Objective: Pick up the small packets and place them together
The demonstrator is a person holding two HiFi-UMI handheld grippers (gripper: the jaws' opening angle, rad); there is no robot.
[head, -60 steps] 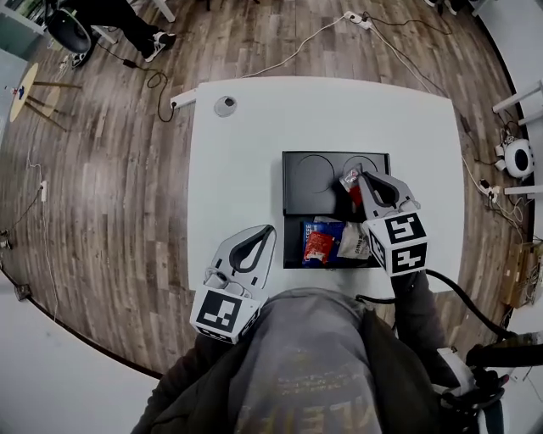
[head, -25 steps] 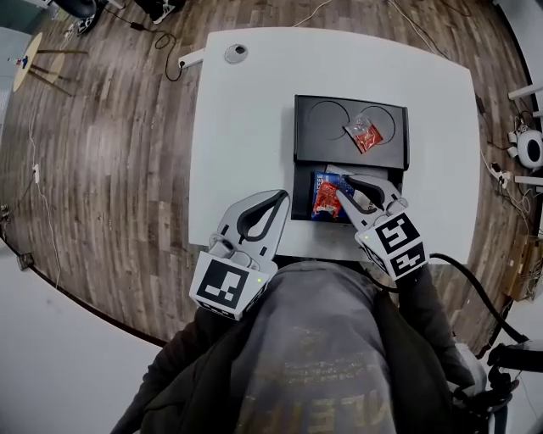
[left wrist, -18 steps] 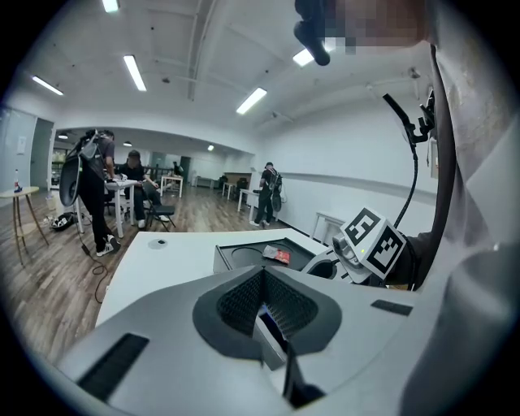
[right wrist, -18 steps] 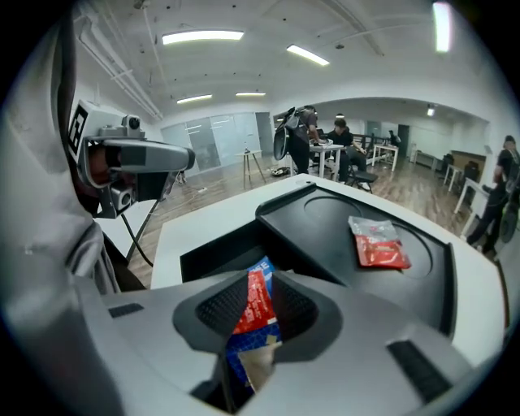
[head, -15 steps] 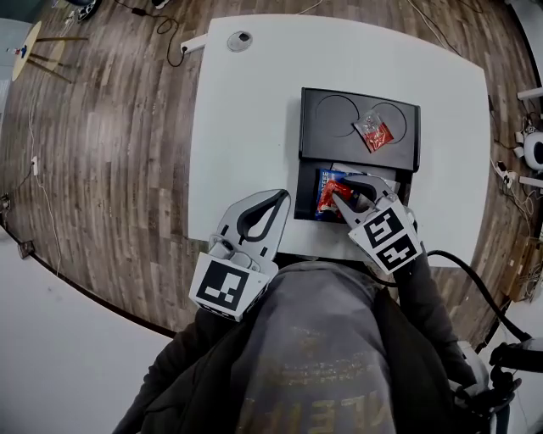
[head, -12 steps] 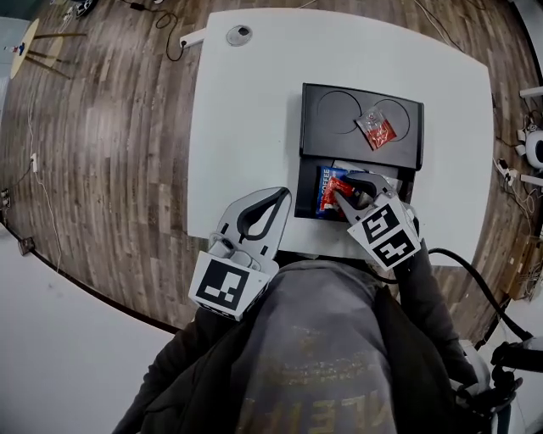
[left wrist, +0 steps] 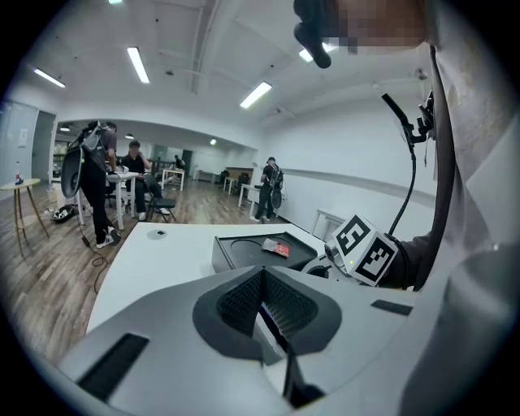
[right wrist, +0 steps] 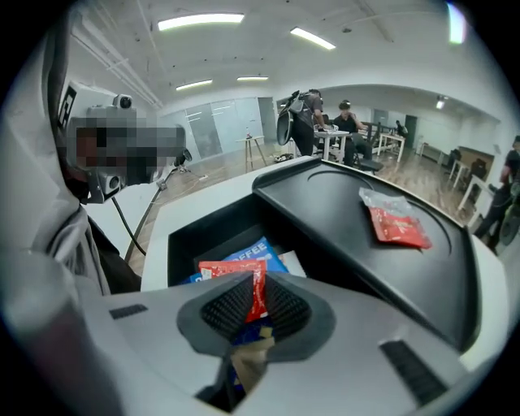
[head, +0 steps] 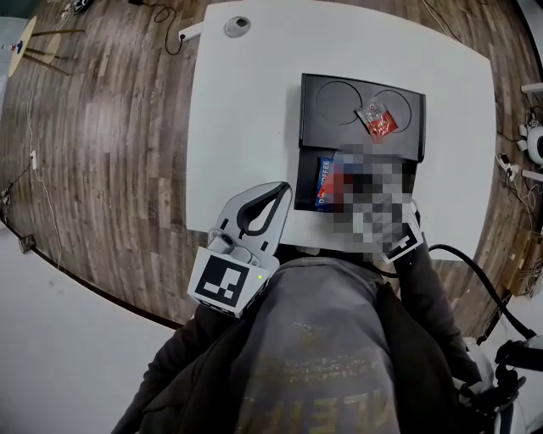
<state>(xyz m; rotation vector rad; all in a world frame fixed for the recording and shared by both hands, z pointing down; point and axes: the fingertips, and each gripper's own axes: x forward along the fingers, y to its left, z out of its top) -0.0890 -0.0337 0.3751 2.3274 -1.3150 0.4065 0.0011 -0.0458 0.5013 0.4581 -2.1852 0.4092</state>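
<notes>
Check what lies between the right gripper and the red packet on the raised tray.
Only bare black tray, seen in the right gripper view. The right gripper has just been closing its fingers on a second red packet.

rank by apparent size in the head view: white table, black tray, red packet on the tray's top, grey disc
white table
black tray
red packet
grey disc, only slightly smaller and farther off, so unsure

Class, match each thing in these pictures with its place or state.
Things:
1. clear-ended packet
2. plain red packet
3. blue packet
4. left tongs

Places or states:
A. shut, with nothing in them
B. on the raised black tray
C. lying flat in the lower box
D. pinched in the right tongs

Pairs: 1-B, 2-D, 3-C, 4-A
</notes>
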